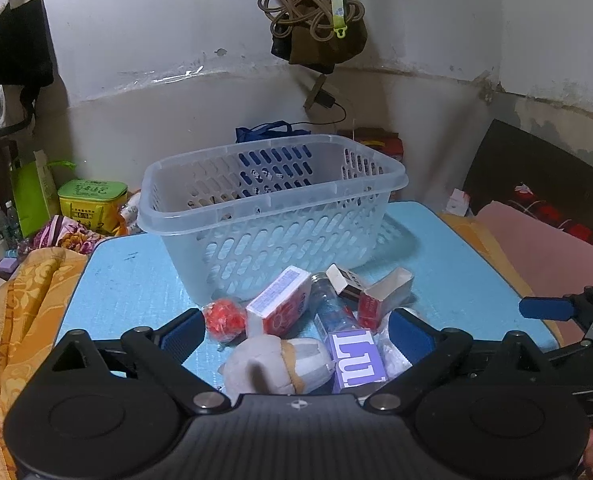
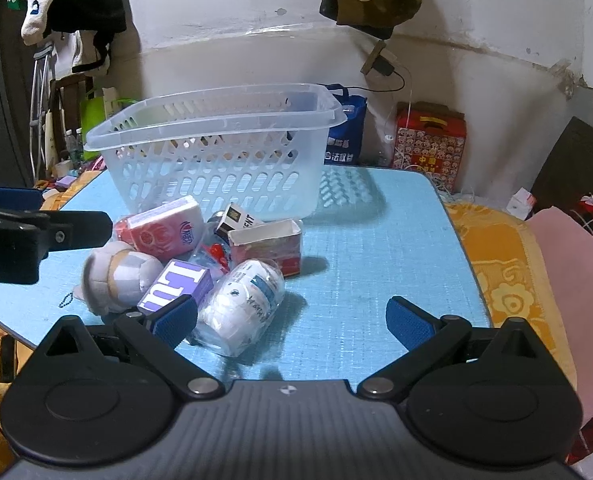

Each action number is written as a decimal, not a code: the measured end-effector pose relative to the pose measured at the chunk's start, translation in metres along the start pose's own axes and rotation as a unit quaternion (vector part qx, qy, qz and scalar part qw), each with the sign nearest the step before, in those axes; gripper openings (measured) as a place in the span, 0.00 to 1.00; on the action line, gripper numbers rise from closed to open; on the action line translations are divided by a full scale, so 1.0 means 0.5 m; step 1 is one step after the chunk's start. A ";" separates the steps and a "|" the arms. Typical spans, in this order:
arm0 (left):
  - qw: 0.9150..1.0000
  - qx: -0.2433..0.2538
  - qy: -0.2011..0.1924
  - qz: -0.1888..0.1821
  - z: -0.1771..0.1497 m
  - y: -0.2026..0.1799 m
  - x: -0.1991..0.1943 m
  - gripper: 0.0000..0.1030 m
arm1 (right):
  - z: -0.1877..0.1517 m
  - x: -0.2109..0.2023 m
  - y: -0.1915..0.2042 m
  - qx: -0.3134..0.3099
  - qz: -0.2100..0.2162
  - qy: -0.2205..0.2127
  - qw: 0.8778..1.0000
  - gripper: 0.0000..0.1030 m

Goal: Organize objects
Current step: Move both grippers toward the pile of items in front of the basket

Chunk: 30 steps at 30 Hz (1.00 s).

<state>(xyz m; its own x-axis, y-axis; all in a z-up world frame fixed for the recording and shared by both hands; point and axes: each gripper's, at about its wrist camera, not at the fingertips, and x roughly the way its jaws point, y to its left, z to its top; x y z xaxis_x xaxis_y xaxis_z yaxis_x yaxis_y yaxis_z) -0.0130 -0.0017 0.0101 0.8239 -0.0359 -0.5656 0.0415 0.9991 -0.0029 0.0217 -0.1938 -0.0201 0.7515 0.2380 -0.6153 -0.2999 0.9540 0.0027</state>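
Observation:
A clear slotted plastic basket [image 1: 272, 216] [image 2: 216, 148] stands on the blue table [image 1: 456, 280] [image 2: 376, 248]. In front of it lies a pile: a grey plush toy [image 1: 276, 364] [image 2: 120, 276], a purple box [image 1: 356, 354] [image 2: 176, 286], a red-and-white box [image 1: 280, 304] [image 2: 164, 226], a red open carton [image 1: 384, 296] [image 2: 268, 246], a clear bottle [image 1: 332, 312], a red ball [image 1: 224, 318] and a wrapped white roll [image 2: 240, 304]. My left gripper [image 1: 296, 334] is open, its fingers on either side of the plush toy and purple box. My right gripper [image 2: 292, 318] is open, just right of the roll.
Orange patterned bedding [image 1: 28, 300] [image 2: 508, 272] surrounds the table. A green tin [image 1: 92, 200] sits at the left, a blue bag [image 2: 344, 136] and a red gift box [image 2: 428, 140] behind the table. A bag with cords [image 1: 316, 12] hangs on the wall.

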 end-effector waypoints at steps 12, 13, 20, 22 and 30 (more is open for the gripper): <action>1.000 0.008 -0.003 0.004 0.001 -0.002 -0.004 0.97 | 0.004 -0.008 0.005 -0.003 -0.001 -0.018 1.000 1.00; 1.000 0.009 -0.004 0.004 0.001 -0.004 -0.005 0.97 | 0.004 -0.011 0.004 -0.001 0.000 -0.023 1.000 1.00; 1.000 0.011 -0.010 0.004 0.004 -0.004 -0.007 0.97 | -0.002 -0.019 0.025 -0.036 -0.016 -0.068 0.997 1.00; 1.000 0.012 -0.009 0.006 0.004 -0.004 -0.007 0.97 | -0.002 -0.020 0.025 -0.034 -0.007 -0.074 0.997 1.00; 1.000 0.018 -0.003 -0.004 0.001 -0.008 -0.003 0.97 | -0.002 -0.010 0.023 -0.040 0.002 -0.059 0.997 1.00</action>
<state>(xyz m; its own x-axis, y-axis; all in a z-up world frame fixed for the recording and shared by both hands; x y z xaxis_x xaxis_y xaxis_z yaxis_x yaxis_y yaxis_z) -0.0139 -0.0054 0.0113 0.8265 -0.0445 -0.5612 0.0685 0.9974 0.0218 0.0137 -0.1843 -0.0177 0.8128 0.2659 -0.5183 -0.3448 0.9367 -0.0601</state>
